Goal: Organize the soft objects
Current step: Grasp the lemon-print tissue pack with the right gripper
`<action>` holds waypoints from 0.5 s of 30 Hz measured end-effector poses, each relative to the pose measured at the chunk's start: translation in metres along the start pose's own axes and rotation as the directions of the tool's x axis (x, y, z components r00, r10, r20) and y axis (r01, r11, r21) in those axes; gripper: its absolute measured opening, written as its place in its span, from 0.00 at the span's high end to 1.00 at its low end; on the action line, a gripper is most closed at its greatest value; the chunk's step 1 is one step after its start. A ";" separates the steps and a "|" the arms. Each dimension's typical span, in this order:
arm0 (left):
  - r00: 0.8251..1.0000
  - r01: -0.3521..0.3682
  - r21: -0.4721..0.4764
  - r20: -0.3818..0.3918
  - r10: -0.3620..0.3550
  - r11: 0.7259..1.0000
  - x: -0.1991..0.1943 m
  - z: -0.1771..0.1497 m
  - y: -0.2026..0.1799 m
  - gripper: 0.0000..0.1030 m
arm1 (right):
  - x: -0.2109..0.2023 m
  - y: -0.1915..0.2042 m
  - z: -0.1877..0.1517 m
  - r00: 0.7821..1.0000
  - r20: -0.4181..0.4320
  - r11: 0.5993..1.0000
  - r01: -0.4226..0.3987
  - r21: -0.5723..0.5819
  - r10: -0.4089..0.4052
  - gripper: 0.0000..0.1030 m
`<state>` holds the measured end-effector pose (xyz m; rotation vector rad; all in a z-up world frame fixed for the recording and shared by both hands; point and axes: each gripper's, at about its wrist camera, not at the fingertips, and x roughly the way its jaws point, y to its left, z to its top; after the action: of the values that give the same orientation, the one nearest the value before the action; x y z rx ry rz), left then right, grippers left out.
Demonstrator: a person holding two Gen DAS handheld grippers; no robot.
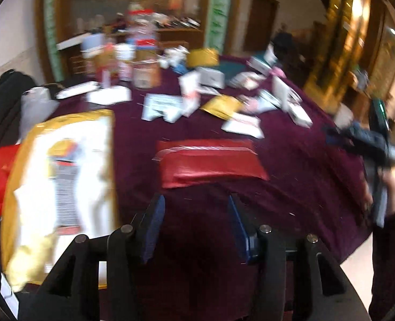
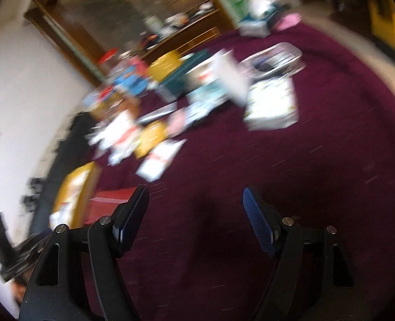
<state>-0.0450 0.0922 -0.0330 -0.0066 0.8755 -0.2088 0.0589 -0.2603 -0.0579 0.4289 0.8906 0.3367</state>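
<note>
Both views are blurred. The left gripper has its jaws spread with nothing between them, over the purple tablecloth. The red padded envelope lies flat on the cloth just ahead of its fingertips, with a large yellow mailer to its left. The right gripper is also spread and empty; the envelope sits left of its left finger.

Far packets smeared by blur, gold mailer partly hidden by tongs
</note>
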 end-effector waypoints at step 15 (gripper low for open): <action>0.993 -0.032 -0.008 -0.115 0.031 0.999 0.033 0.008 -0.006 0.52 | 0.117 -0.026 0.097 0.809 -0.071 0.811 0.577 -0.095 -0.584 0.25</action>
<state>-0.0195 0.0800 -0.0527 0.0107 0.9907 -0.1766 0.2080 -0.2515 -0.0953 0.0573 1.0569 -0.1836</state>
